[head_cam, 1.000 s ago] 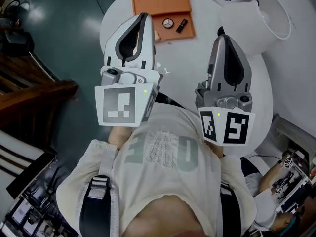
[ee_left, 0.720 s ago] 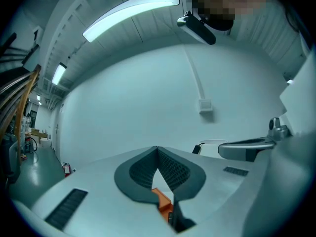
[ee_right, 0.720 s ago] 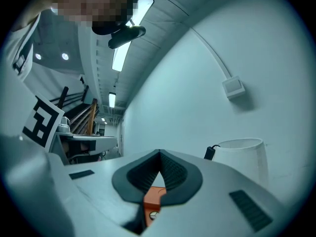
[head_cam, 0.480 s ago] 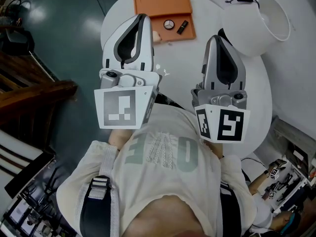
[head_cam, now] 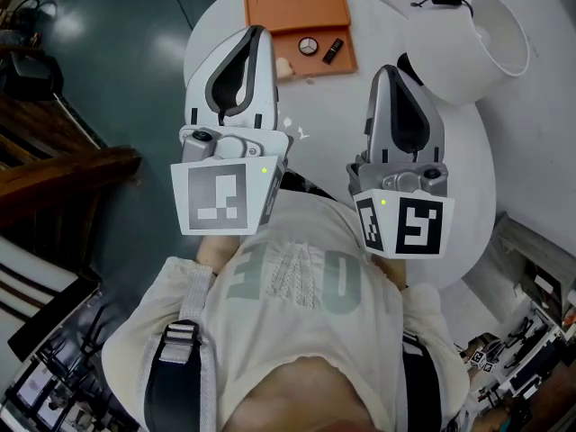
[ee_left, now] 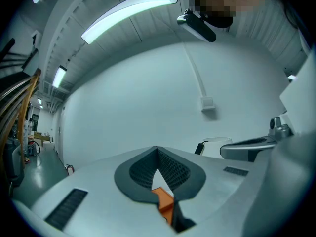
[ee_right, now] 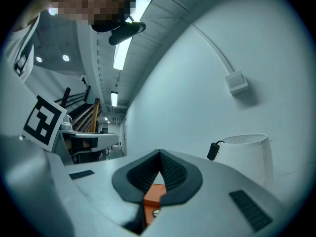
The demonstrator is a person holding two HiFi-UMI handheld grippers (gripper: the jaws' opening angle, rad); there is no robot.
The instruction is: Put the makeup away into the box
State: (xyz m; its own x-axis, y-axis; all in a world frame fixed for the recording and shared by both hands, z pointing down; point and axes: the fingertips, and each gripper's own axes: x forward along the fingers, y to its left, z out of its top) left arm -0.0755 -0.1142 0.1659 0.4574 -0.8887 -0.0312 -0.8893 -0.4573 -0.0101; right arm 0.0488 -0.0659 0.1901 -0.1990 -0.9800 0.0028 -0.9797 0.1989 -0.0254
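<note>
As the left gripper (head_cam: 258,31) and right gripper (head_cam: 387,68) hover shut (both empty), makeup (head_cam: 308,46) already lies inside the flat, open orange box (head_cam: 297,7); closing it likely comes next.

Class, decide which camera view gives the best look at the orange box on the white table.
The head view: the whole open orange box shows from above, with a round compact and a dark tube in it. The left gripper view and the right gripper view each show only an orange sliver of it past the jaws.
</note>
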